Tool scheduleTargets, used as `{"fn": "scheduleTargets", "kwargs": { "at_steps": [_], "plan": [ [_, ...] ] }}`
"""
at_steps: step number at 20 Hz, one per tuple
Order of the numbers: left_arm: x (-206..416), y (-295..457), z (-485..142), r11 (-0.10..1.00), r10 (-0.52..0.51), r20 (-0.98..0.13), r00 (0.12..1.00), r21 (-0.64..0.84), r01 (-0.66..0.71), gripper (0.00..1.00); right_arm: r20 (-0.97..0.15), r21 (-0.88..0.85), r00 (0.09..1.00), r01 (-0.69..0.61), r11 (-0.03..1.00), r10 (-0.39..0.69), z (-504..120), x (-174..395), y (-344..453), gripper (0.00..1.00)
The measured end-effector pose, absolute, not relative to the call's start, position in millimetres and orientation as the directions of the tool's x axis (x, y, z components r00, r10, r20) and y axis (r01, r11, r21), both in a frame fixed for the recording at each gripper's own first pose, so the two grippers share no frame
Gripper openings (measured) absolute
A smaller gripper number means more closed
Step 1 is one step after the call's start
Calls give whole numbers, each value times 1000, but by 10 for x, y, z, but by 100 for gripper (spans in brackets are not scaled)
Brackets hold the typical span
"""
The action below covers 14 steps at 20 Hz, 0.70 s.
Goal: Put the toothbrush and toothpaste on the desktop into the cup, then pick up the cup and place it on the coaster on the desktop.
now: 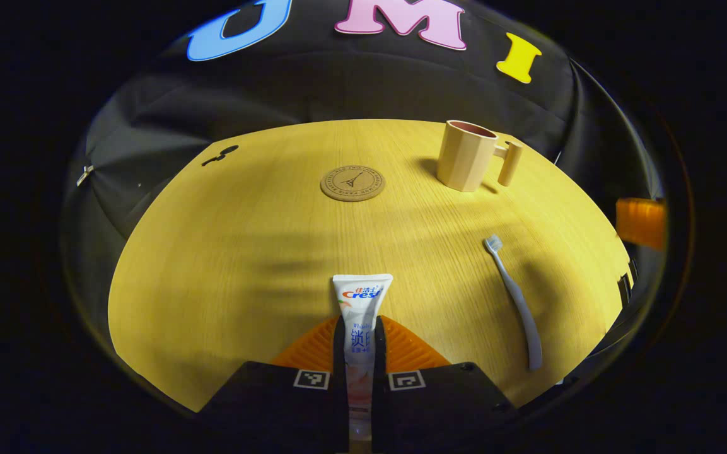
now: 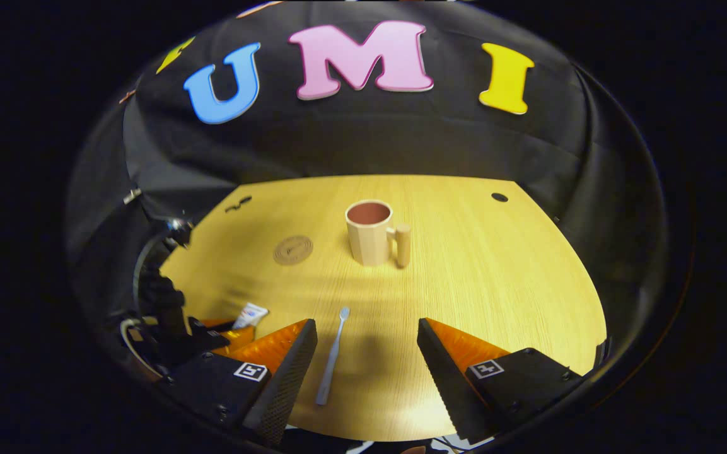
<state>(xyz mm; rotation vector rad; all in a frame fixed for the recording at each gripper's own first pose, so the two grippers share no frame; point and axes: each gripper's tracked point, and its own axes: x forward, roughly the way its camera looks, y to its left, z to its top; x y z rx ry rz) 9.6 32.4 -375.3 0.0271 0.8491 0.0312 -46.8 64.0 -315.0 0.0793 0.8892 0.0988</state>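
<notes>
While the left gripper is clenching the soft, light toothpaste tube mid-body at the counter's near edge, the right gripper is hanging released above the stiff, slim toothbrush.

We see left gripper view low, close over near desk edge, facing booth wall. Right gripper view higher, further right. Both share desktop, cup, coaster.

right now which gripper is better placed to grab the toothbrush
Right. The right gripper is open above the toothbrush, while the left gripper is shut on the toothpaste.
</notes>
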Motion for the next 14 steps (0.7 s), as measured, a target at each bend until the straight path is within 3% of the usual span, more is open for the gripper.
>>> {"fn": "scheduleTargets", "kwargs": {
  "at_steps": [8, 14],
  "plan": [
    [-203, 835, -3219, 990, 140, -690, 711, 94, -104, 18, -886, 129, 436, -97, 987, 158, -3872, -584, 1035, 98],
    [-528, 1004, -3165, 983, 170, -702, 692, 68, -173, 19, -925, 104, 353, -117, 988, 140, -4194, -618, 1174, 94]
  ]
}}
